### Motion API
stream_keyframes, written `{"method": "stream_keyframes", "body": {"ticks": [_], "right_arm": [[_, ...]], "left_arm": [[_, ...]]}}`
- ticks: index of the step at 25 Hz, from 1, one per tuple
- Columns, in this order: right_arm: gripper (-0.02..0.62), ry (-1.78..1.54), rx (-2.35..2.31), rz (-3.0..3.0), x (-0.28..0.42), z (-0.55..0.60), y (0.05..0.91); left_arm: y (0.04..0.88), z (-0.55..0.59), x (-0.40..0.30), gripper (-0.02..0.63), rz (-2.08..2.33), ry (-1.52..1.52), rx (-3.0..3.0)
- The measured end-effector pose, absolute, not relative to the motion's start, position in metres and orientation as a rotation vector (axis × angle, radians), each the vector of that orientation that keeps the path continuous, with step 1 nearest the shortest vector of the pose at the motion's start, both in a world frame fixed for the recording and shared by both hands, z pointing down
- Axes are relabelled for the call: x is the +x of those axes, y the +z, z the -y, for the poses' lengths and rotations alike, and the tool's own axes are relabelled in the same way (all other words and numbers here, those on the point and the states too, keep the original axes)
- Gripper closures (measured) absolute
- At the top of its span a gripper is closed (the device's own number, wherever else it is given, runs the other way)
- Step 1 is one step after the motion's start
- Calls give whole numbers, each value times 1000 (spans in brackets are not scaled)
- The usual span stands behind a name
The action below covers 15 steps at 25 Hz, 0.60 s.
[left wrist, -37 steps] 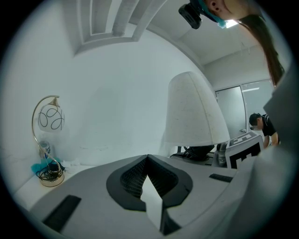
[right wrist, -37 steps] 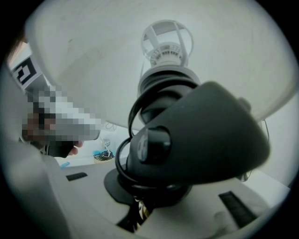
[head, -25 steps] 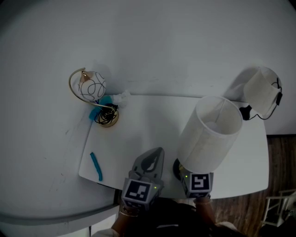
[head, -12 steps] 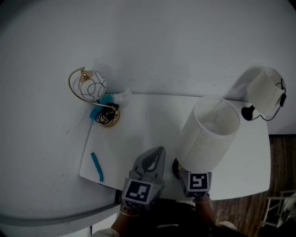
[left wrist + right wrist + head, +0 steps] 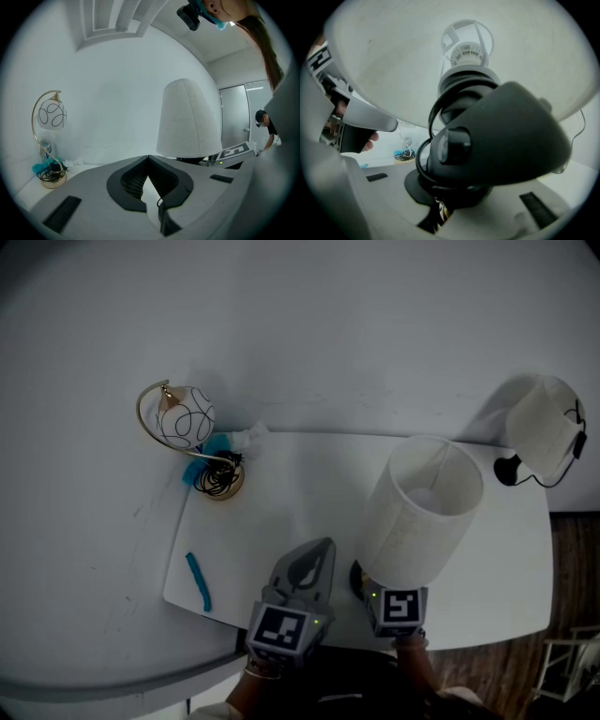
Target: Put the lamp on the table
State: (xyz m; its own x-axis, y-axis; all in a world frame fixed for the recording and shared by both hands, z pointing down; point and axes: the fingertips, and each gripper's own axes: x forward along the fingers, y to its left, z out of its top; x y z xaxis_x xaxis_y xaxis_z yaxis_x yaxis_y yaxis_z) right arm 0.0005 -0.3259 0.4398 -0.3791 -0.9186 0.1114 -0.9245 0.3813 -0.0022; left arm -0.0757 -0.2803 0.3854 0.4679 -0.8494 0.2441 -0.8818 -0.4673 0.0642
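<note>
Lamp (image 5: 417, 517) upright, long axis vertical, shade (image 5: 187, 119) uppermost

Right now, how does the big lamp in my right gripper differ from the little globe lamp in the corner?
The big lamp wears a plain drum shade; the globe lamp has a ball with black loops, hung from a gold arc. The big lamp is far larger. The right gripper clamps the big lamp's dark base; the globe lamp stands free on the table. Both shades are white.
</note>
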Motion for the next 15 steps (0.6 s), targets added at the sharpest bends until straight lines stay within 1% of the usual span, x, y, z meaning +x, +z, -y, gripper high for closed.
{"method": "stream_keyframes", "body": {"ticks": [15], "right_arm": [[566, 107, 1735, 2529, 9, 344, 446]], "left_arm": [[392, 298, -76, 614, 1525, 282, 2513]]}}
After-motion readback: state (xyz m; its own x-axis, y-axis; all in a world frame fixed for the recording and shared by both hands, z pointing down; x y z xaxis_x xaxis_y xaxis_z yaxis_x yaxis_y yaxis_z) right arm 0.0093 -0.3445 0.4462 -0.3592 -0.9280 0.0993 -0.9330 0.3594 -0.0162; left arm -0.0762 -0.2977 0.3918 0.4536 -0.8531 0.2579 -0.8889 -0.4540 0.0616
